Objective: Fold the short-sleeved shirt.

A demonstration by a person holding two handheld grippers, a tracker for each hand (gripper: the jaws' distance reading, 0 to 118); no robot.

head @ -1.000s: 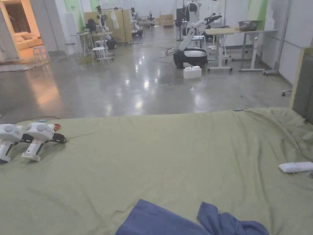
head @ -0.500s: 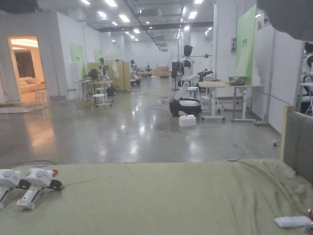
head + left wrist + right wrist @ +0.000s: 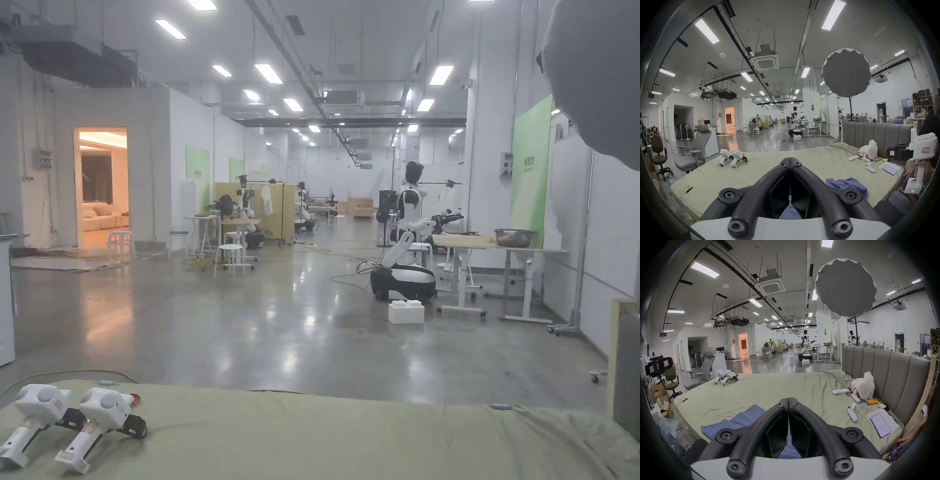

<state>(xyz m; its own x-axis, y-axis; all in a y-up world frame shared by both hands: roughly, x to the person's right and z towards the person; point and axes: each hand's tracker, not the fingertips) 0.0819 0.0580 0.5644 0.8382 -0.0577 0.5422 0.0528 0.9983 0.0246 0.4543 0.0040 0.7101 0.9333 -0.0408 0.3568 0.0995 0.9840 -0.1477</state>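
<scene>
The head camera had swung up off the bed (image 3: 350,437) to the hall, so folding looked unstarted. The shirt (image 3: 743,418) lay crumpled at the bed's near edge. Left claw (image 3: 790,160) and right claw (image 3: 788,400) were pressed together, empty.

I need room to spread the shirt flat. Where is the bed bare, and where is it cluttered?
Bare: the green sheet between the two spare grippers and the blue shirt. Crowded: beside the headboard, with white bag, controllers and phone.
</scene>
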